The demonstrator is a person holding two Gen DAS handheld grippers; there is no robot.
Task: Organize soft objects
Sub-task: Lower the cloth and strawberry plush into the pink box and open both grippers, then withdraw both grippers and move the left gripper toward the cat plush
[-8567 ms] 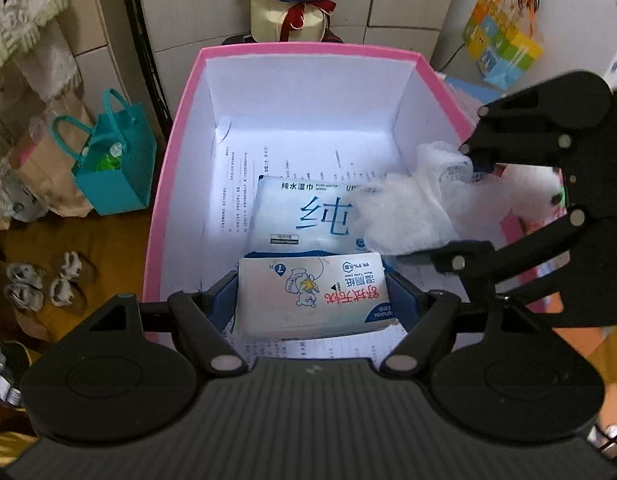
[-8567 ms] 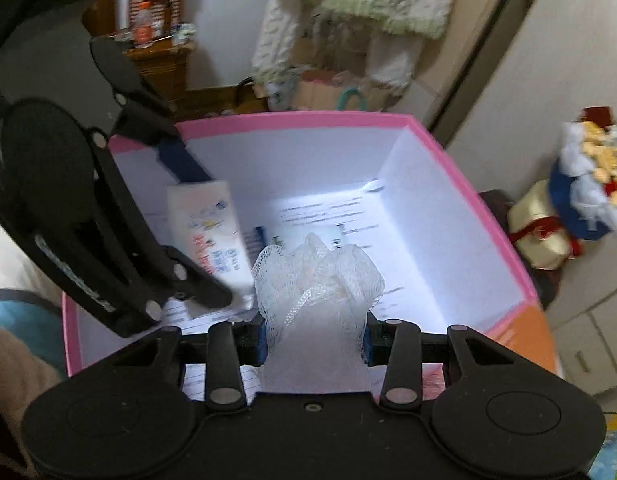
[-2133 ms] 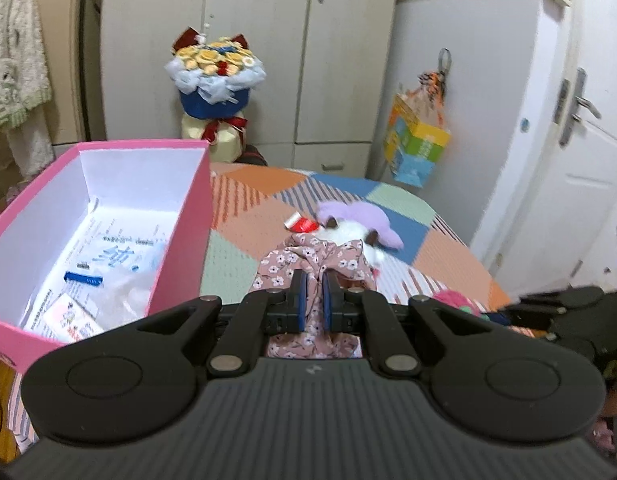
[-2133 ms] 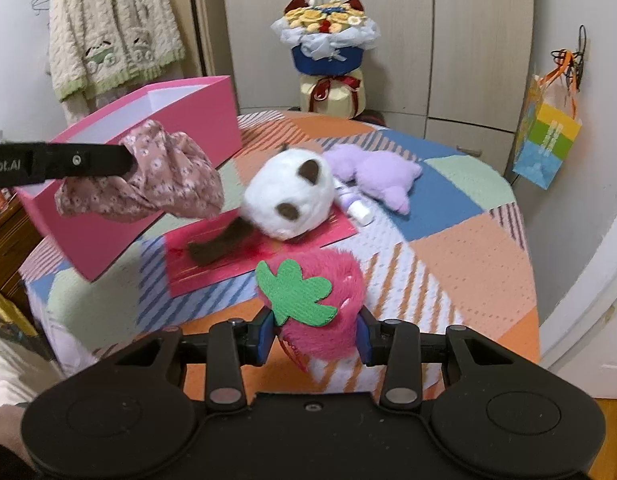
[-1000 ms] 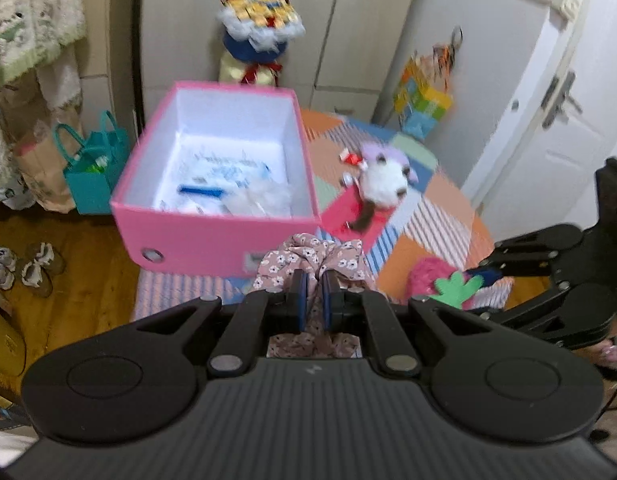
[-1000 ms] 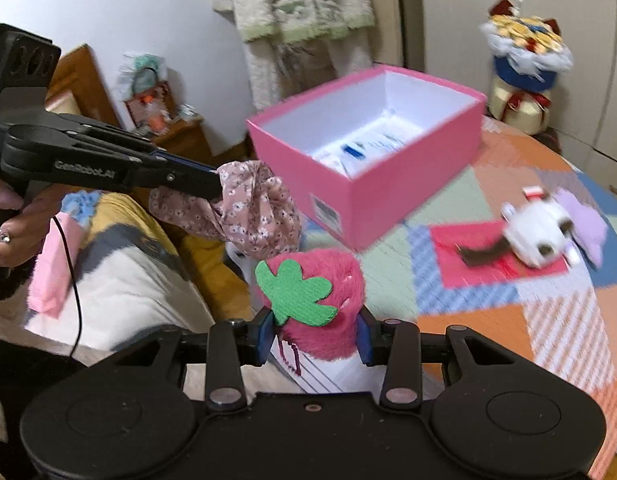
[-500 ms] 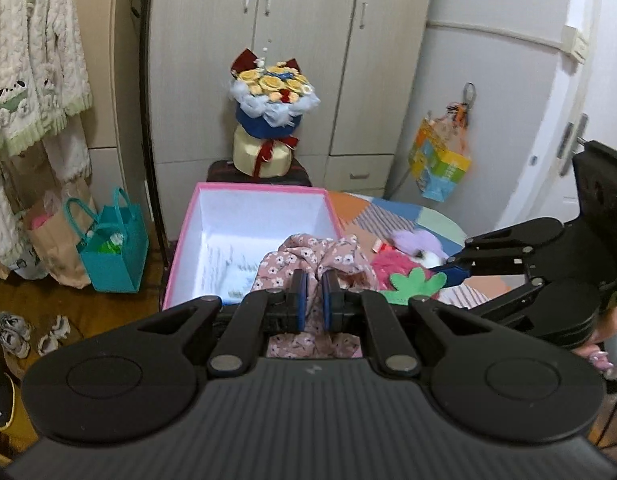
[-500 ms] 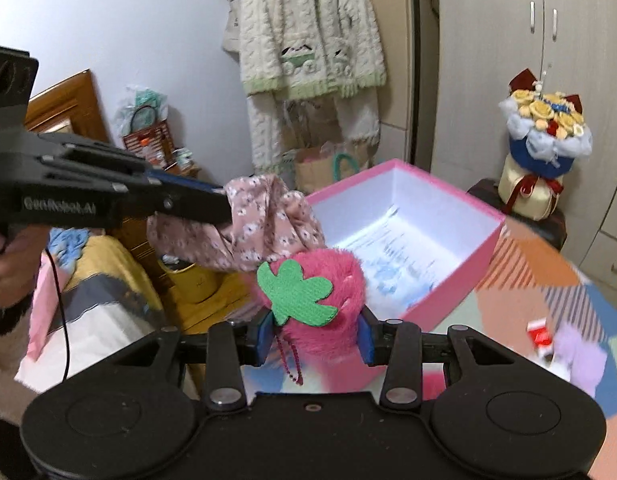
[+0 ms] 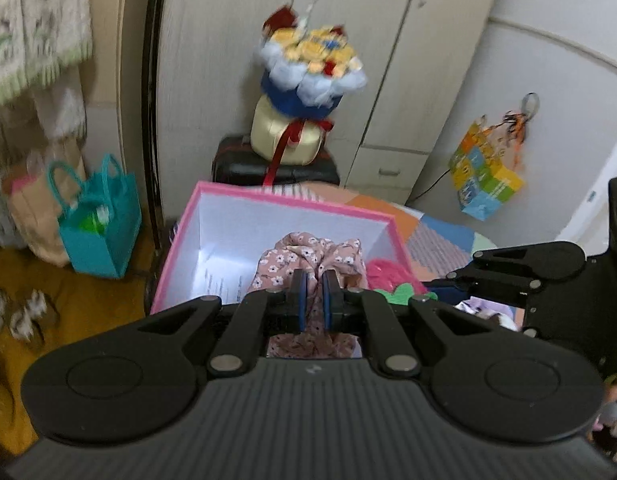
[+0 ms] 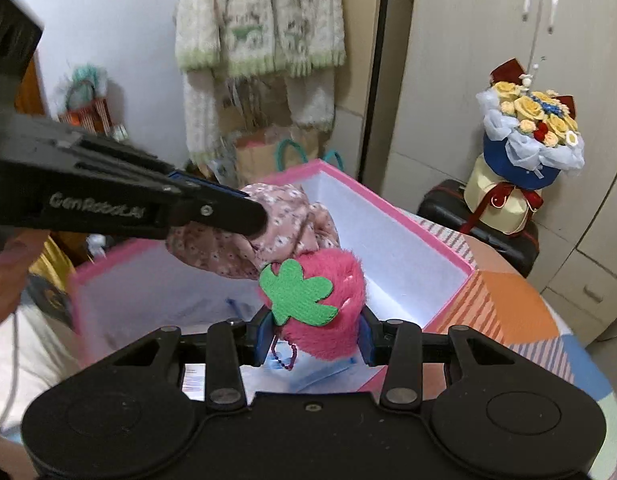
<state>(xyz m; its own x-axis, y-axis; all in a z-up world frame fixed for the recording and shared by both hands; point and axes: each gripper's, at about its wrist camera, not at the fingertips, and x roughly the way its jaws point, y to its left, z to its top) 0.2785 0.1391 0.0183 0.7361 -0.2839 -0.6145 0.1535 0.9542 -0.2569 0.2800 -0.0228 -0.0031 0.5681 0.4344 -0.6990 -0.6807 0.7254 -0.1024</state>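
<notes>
The floral cloth (image 9: 308, 258) was clamped in the left gripper (image 9: 313, 294) and the strawberry plush (image 10: 318, 302) in the right gripper (image 10: 314, 338), both held above the pink box (image 10: 392, 204), whose opening lay directly below and ahead

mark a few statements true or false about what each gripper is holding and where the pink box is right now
1. The left gripper is shut on a floral cloth. True.
2. The right gripper holds a white mesh sponge. False: it is shut on a pink strawberry plush with a green felt leaf.
3. The pink box stands open, with no lid on it. True.
4. The floral cloth already lies loose on the floor of the box. False: it hangs pinched between the left gripper's pads, above the box.
5. The flower bouquet sits inside the pink box. False: it stands beyond the box, on a dark case.
</notes>
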